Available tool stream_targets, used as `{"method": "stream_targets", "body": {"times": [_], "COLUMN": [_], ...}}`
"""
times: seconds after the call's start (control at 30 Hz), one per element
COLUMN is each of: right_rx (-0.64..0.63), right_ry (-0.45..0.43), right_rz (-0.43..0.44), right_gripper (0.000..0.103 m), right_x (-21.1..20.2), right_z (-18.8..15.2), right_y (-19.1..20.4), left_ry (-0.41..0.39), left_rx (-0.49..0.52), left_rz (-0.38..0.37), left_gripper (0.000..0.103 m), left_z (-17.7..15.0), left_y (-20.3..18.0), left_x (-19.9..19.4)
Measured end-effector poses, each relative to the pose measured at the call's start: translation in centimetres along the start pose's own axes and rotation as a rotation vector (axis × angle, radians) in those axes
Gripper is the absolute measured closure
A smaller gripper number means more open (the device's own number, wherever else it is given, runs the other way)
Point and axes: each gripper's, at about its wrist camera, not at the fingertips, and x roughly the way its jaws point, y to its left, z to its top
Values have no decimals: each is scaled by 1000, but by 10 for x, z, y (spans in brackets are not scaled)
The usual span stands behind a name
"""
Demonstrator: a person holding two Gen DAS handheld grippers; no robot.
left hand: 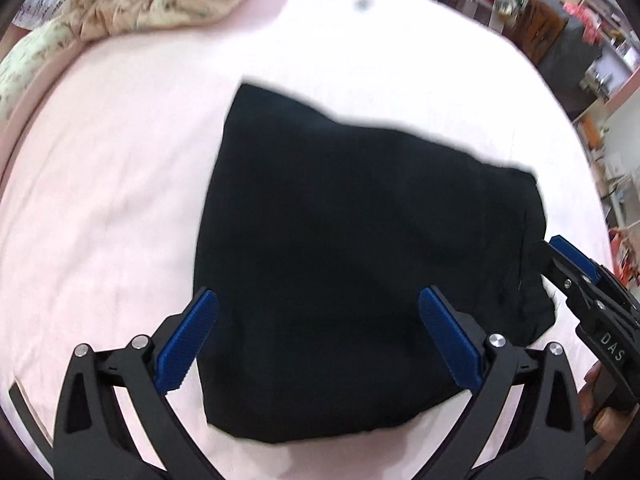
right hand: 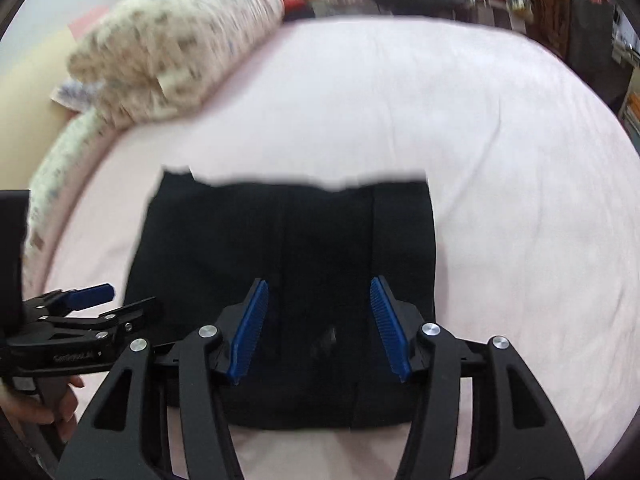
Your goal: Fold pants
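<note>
The black pants (left hand: 352,256) lie folded into a compact, roughly square bundle on the pink bed sheet (left hand: 120,184). My left gripper (left hand: 318,332) is open and empty, hovering over the bundle's near edge. My right gripper (right hand: 318,320) is open and empty too, over the near part of the pants (right hand: 288,240). The right gripper also shows in the left wrist view (left hand: 560,258) at the bundle's right edge. The left gripper shows in the right wrist view (right hand: 112,300) at the bundle's left edge.
A floral quilt and pillow (right hand: 168,60) lie piled at the bed's far left. Dark furniture and cluttered shelves (left hand: 568,36) stand beyond the bed's far right edge. Pink sheet (right hand: 500,200) spreads around the pants.
</note>
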Motion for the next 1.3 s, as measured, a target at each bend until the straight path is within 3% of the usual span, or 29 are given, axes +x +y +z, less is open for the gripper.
{"method": "stream_targets", "body": {"times": [0.13,0.2,0.3,0.33,0.43,0.5,0.63,0.8,1.0,1.13,1.3], "right_rx": [35,46,54,65,77,78,45,-31,-65,-139,-112], "right_ry": [40,93,235,241,244,177,102,97,204,184,197], "right_rz": [6,-16,-32,-23,0,36,104,86,5,-20,35], "right_gripper": [47,46,46,46,46,46,46,46,44,36,34], "right_x": [26,46,84,89,85,63,16,-11,18,29,19], "right_z": [23,29,25,26,30,29,6,-35,-58,-70,-56], "right_y": [-4,-9,-16,-19,-21,-21,-16,-4,2,13,8], "left_ry": [20,86,247,263,256,196,111,80,182,200,229], "left_rx": [-4,10,1,-14,-58,-52,6,51,48,-10,-15], "left_rz": [-46,-60,-39,-47,-71,-84,-69,-25,17,-7,-50], "left_gripper": [2,2,2,2,2,2,2,2,2,2,2], "left_z": [29,37,41,42,46,43,11,-30,-57,-56,-45], "left_y": [-3,-6,-3,0,6,9,12,12,7,14,21], "left_x": [13,31,74,81,73,55,16,-8,20,33,19]}}
